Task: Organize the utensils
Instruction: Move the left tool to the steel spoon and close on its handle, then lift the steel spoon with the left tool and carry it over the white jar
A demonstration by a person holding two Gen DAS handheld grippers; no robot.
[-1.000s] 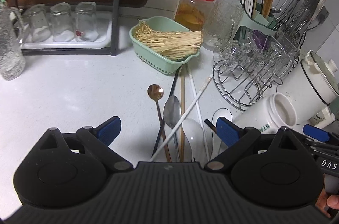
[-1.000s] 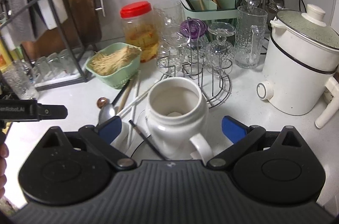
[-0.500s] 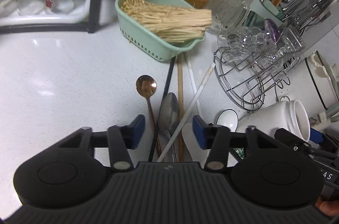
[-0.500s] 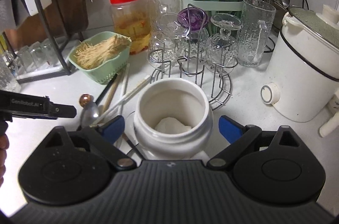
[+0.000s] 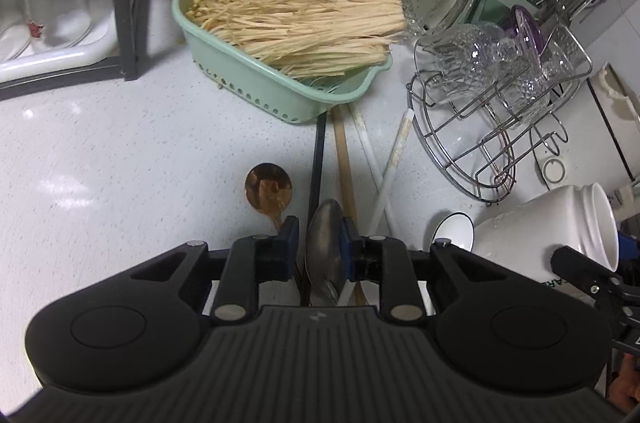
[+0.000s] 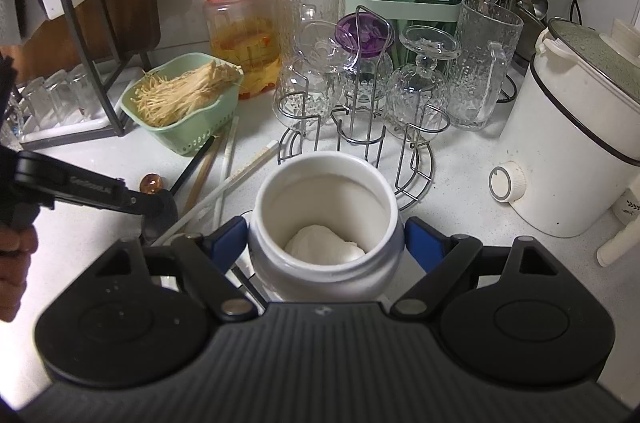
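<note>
**Left wrist view: spoon between closing tongs, jar clamped at right**

Left wrist view: we see the left gripper (image 5: 318, 243) low over the white counter (image 5: 100, 163), its jaws having just been closing around the bowl of a steel spoon (image 5: 326, 235). The blue pads (image 5: 289, 237) stand close on either side of the bowl; we cannot tell whether they press it yet. A copper spoon (image 5: 268, 187) lies just left of it, and black, wooden and white chopsticks (image 5: 394, 159) fan out behind, toward a green basket (image 5: 256, 91) of enoki mushrooms.

Right wrist view: we see the right gripper (image 6: 326, 243) clamped on a white ceramic jar (image 6: 326, 207), pads against its sides, mouth facing the camera. Behind it stand a wire glass rack (image 6: 360, 143) and a green utensil holder (image 6: 400, 3) with upright chopsticks. The person's left hand (image 6: 14, 255) shows at the left edge.
</note>
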